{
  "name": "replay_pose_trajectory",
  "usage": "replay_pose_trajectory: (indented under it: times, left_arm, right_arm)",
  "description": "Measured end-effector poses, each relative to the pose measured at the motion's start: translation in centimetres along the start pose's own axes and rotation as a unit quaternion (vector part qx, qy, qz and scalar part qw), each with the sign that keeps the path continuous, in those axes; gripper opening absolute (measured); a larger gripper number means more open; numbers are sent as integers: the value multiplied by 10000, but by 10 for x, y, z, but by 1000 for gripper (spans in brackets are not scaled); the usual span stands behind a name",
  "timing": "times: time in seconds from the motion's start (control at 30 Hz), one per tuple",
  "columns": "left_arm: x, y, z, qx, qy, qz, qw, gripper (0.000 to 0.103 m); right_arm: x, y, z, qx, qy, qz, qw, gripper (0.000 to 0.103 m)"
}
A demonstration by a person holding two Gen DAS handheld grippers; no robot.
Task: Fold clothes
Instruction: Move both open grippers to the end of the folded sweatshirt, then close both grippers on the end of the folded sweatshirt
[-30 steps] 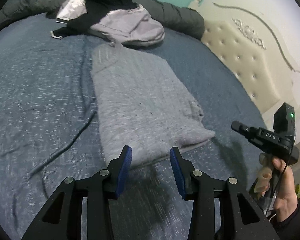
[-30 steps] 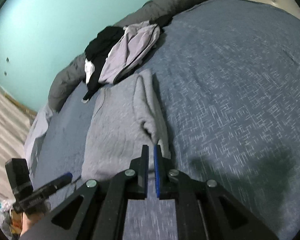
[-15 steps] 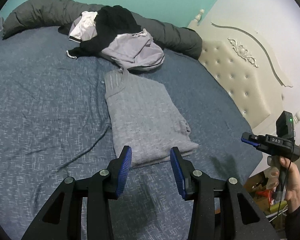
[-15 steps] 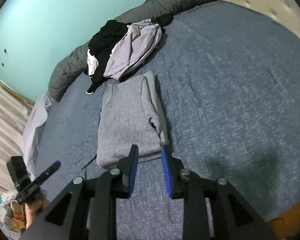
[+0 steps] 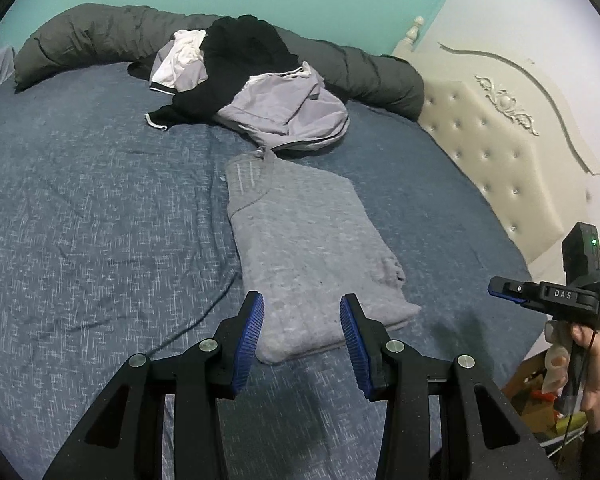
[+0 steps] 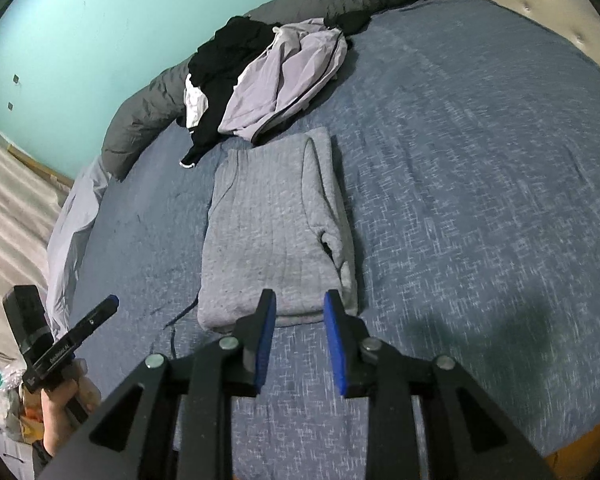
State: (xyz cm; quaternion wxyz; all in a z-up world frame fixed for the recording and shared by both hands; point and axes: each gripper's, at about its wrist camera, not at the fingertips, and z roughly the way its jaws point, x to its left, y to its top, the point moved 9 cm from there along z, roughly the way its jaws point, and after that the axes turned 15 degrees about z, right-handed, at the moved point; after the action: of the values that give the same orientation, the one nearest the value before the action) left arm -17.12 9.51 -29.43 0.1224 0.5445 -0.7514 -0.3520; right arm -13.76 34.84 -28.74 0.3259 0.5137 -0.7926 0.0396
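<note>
Left wrist view: my left claw (image 5: 302,334) hangs part-open and empty above the folded grey knit sweater (image 5: 308,248), which lies flat on the blue speckled bed (image 5: 92,248). My right claw (image 6: 300,334) stands narrowly parted, holding nothing, over the sweater's near edge.

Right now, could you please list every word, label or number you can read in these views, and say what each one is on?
"DAS": white letters on the black body of the right gripper, seen from the left wrist view.
White lettering on the body of the left gripper, seen from the right wrist view: too small and tilted to read.
No print is readable on the folded grey sweater or the pile of clothes.
</note>
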Motion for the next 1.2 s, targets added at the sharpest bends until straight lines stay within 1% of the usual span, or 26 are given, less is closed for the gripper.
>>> replay_pose_trajectory:
  times: [0.1, 0.17, 0.3, 0.37, 0.43, 0.5, 0.57, 0.63, 0.7, 0.83, 0.87, 1.07, 1.2]
  left_arm:
    - [2, 2, 10, 54, 55, -71, 9999, 45]
    - [5, 2, 19, 114, 99, -109, 9998, 45]
    - [12, 1, 38, 255, 184, -168, 9994, 47]
    - [17, -1, 51, 347, 160, -250, 9990, 50]
    - [22, -4, 65, 443, 107, -353, 9983, 51]
    - [26, -9, 78, 553, 56, -445, 9975, 54]
    - [29, -14, 92, 666, -16, -549, 9963, 58]
    - [32, -20, 107, 756, -144, -702, 9946, 59]
    - [32, -23, 118, 819, -280, -818, 9929, 64]
    - [31, -30, 134, 909, -445, -930, 9905, 66]
    - [30, -32, 139, 918, -536, -999, 9893, 66]
    - [32, -38, 153, 946, -745, -1273, 9845, 71]
    - [34, -41, 159, 927, -910, -1382, 9819, 72]
  right_arm:
    - [-2, 6, 16, 128, -4, -17, 9999, 27]
    - [-5, 11, 30, 244, -8, -32, 9997, 34]
    - [-8, 20, 56, 417, 12, -62, 9991, 37]
    - [-11, 22, 68, 521, 27, -46, 9986, 47]
    - [-15, 24, 80, 638, 33, -38, 9979, 53]
    - [-19, 24, 93, 775, 23, -51, 9970, 58]
    - [-23, 23, 103, 878, -23, -79, 9961, 65]
    - [-28, 22, 113, 991, -56, -96, 9950, 67]
    - [-33, 21, 124, 1104, -88, -114, 9938, 67]
    - [-37, 19, 136, 1280, -94, -138, 9916, 69]
    - [-37, 17, 139, 1325, -67, -156, 9910, 70]
    - [-36, 8, 156, 1561, 5, -210, 9875, 72]
    - [-34, 3, 167, 1664, 57, -271, 9857, 72]
